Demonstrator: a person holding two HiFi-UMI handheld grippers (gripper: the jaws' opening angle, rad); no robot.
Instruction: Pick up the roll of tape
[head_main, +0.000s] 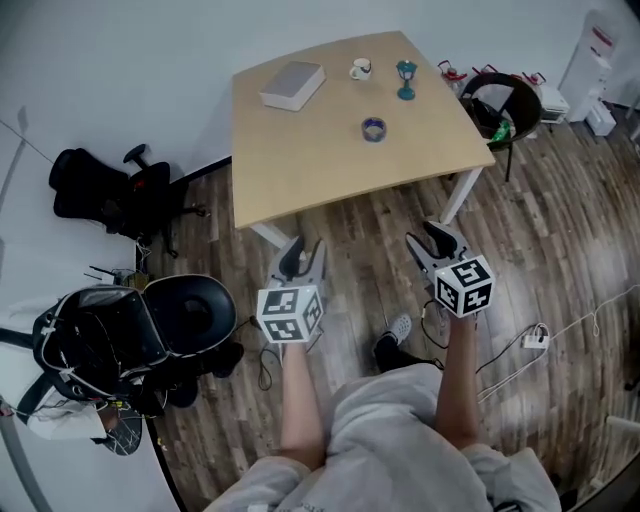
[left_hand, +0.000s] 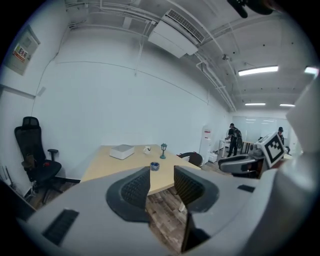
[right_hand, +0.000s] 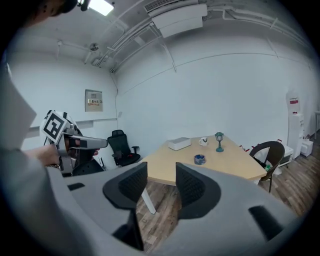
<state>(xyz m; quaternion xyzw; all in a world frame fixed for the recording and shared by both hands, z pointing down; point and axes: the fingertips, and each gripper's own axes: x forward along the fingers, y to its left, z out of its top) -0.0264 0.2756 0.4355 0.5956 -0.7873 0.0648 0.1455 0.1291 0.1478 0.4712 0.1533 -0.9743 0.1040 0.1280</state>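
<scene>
The roll of tape is a small bluish ring lying flat on the light wooden table, right of its middle. It also shows in the left gripper view as the tape and in the right gripper view as the tape, far beyond the jaws. My left gripper and right gripper hover over the floor in front of the table's near edge, well short of the tape. The left gripper and the right gripper both stand open with nothing between their pads.
On the table's far side stand a white box, a mug and a small teal lantern. A black office chair is at the left, a dark round chair at the table's right, and a black stool near my left leg.
</scene>
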